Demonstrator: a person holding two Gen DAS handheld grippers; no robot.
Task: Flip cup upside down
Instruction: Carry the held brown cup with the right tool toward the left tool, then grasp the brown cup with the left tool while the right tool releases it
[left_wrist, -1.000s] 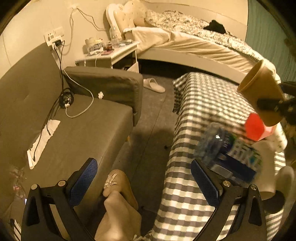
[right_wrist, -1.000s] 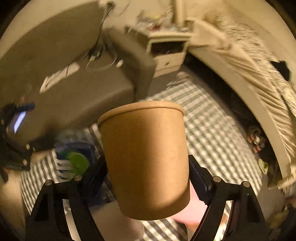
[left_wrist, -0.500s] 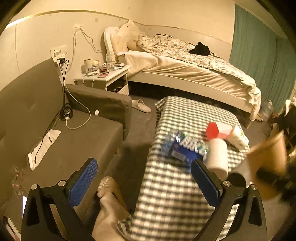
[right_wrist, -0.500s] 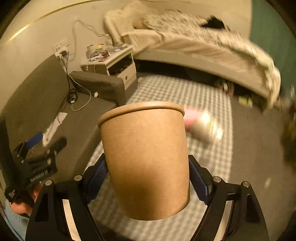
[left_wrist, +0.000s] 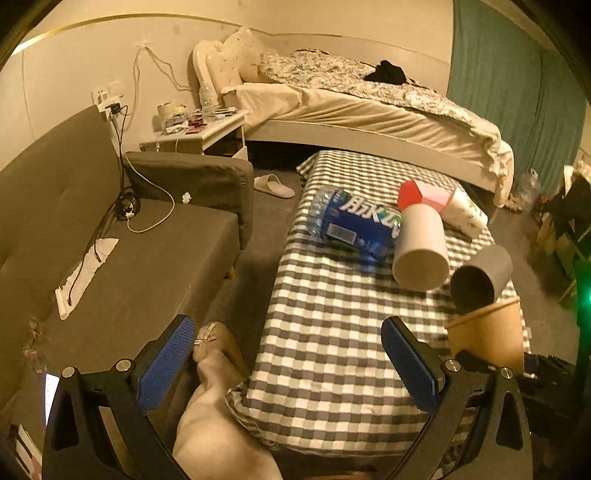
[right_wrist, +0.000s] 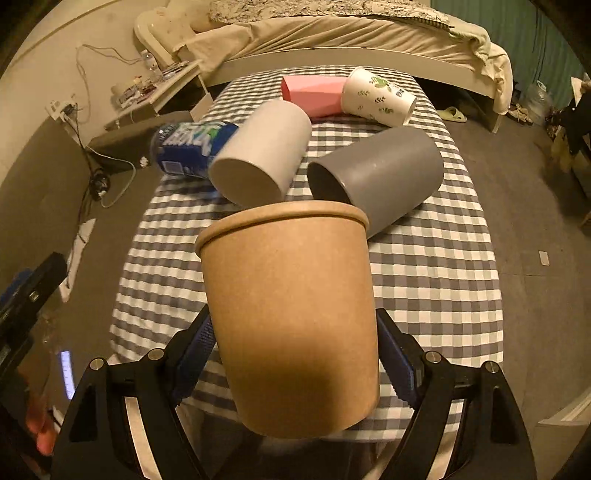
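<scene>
My right gripper (right_wrist: 293, 354) is shut on a brown paper cup (right_wrist: 291, 314), blue pads pressed on both its sides. The cup points away from the camera with its rim far and its base near, held above the near part of the checked table (right_wrist: 443, 277). In the left wrist view the brown cup (left_wrist: 487, 336) shows at the right, rim up, over the table's right edge. My left gripper (left_wrist: 288, 365) is open and empty, off the table's near left corner.
On the checked table lie a white cup (right_wrist: 258, 162), a grey cup (right_wrist: 384, 177), a pink box (right_wrist: 314, 92), a leaf-print cup (right_wrist: 376, 98) and a blue-labelled water bottle (right_wrist: 192, 147). A grey sofa (left_wrist: 110, 251) stands left; a bed (left_wrist: 369, 107) lies beyond.
The right gripper has swung with the brown cup down and back toward the table's near right side. The left gripper has pulled back and lifted its view; the table's objects now sit farther off.
</scene>
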